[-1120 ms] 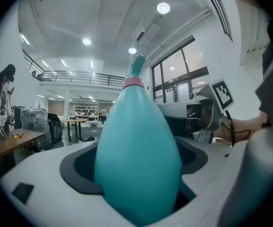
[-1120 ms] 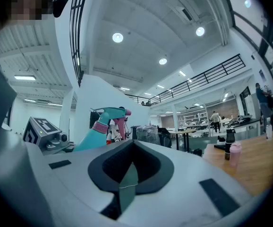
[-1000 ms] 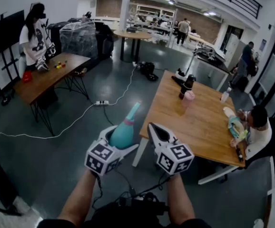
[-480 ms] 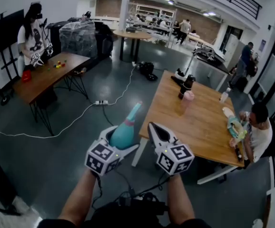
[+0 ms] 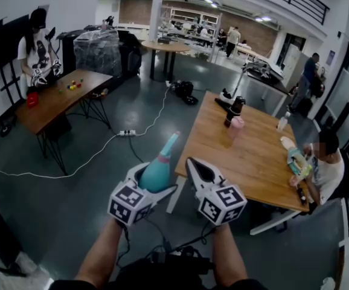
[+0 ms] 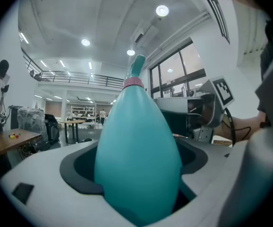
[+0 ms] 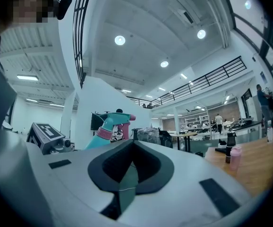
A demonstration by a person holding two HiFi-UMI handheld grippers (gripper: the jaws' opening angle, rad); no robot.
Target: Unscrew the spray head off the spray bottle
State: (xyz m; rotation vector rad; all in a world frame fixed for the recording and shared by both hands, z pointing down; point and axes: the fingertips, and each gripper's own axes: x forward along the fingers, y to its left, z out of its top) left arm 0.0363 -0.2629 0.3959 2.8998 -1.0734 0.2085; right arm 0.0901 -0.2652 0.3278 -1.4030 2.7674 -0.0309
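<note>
Left gripper [image 5: 155,180] is clamped on the fat body of the teal spray bottle [image 5: 157,169]. Head view: the bottle is held in the air over the floor, off the near corner of the worktop [image 5: 253,162], resting on nothing. Its long axis runs from the jaws up and away from the person, leaning slightly right, and the spray head [image 5: 171,140] is the far, upper end. Right gripper [image 5: 191,163] sits just beside the bottle on its right, jaws fully together, empty and clear of the bottle. The spray head lies ahead and a little left of its tip. Left gripper view: the bottle body fills the gap, both jaws pressed on its sides, with the pink collar [image 6: 133,82] and head rising beyond. Right gripper view: the jaws meet on a closed seam with nothing between. The spray head shows upper left past them, nozzle facing right. Judgement: the right gripper is free and nearer the head, so it needs to open and shift left-forward onto it.
</note>
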